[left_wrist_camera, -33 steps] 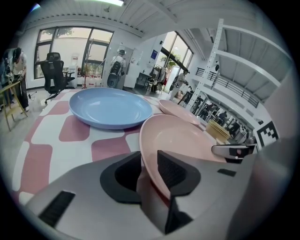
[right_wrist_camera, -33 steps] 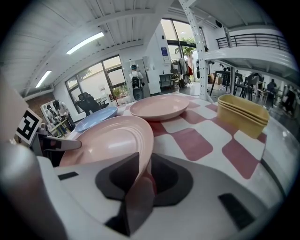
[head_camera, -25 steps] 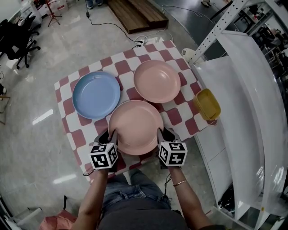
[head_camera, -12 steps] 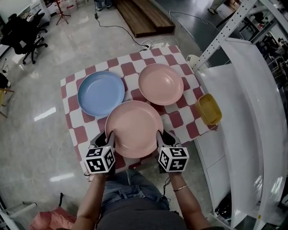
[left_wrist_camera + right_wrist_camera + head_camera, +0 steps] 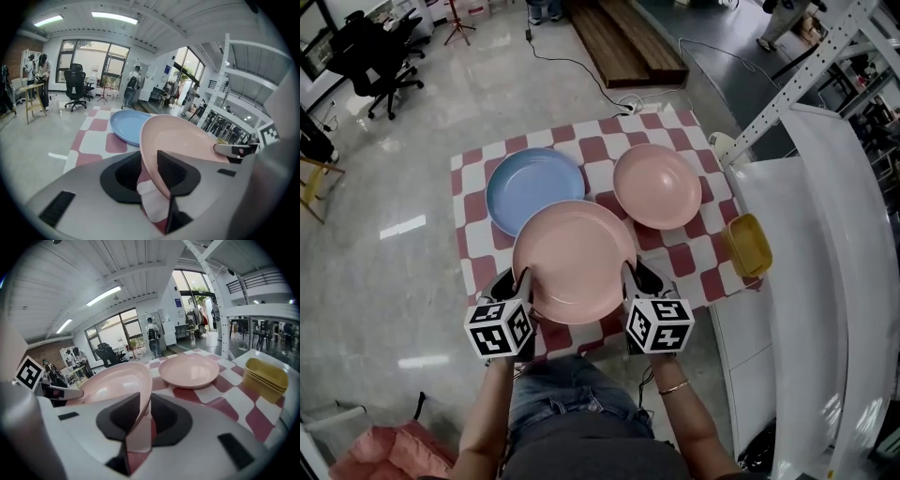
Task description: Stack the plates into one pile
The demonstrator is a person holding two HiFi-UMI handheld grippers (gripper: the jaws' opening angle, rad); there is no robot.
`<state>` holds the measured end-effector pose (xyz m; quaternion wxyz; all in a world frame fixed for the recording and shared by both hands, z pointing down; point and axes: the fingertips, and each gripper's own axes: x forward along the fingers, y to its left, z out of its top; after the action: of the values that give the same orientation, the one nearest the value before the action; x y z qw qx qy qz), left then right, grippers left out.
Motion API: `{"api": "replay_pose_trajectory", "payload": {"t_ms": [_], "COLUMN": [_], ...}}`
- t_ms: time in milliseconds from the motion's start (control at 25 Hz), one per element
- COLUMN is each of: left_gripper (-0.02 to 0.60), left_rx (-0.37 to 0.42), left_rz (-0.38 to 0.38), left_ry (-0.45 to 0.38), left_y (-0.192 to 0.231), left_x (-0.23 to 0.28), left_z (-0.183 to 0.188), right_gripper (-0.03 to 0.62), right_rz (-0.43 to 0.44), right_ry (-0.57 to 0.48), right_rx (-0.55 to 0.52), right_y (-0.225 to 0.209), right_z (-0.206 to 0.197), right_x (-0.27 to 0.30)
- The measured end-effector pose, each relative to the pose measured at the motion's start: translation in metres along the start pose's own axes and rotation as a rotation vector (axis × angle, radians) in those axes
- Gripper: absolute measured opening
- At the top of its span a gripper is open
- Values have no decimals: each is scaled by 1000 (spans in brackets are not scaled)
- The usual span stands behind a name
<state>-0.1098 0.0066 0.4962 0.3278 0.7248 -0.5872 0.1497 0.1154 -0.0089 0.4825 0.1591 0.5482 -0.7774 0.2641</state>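
Head view: 3 plates and 1 yellow dish on the desk, which wears a red-and-white checked cloth.

Left tongs: jaws part-way apart and clamped on the left rim of the near pink plate. In the left gripper view I see the rim running between the 2 dark pads, with both pads against it.

Right tongs: same posture, jaws part-way apart and closed on the right rim of the same plate. The right gripper view shows the rim pinched between the pads.

Near pink plate: carried by its 2 opposite edges, off the cloth at the near side of the desk. The left gripper view shows cloth beneath its rim. From the head view its far edge overlaps the near edge of the blue plate. I cannot tell whether the 2 touch.

Blue plate: flat on the cloth, far left.

Far pink plate: flat on the cloth, far right, just beside the blue plate and apart from the carried one.

Yellow dish: at the right edge of the cloth, well apart from the tongs.
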Motion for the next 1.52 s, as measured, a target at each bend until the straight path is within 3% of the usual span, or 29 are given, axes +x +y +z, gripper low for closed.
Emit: {"api": "replay_pose_trajectory", "payload": {"t_ms": [520, 1040, 1520], "left_gripper": [117, 112, 107], "left_rx": [-71, -67, -31], "left_rz": [78, 50, 30], "left_ry": [-77, -79, -27], "left_y": [81, 119, 132], "left_x": [3, 62, 118], "left_z": [56, 104, 119], "right_gripper": [80, 81, 86], "right_rz": [104, 45, -23], "right_ry": [34, 43, 83], "right_rx": [-64, -57, -72], "right_y": [67, 72, 57], "right_z": [29, 55, 58], "right_x": [76, 141, 184]}}
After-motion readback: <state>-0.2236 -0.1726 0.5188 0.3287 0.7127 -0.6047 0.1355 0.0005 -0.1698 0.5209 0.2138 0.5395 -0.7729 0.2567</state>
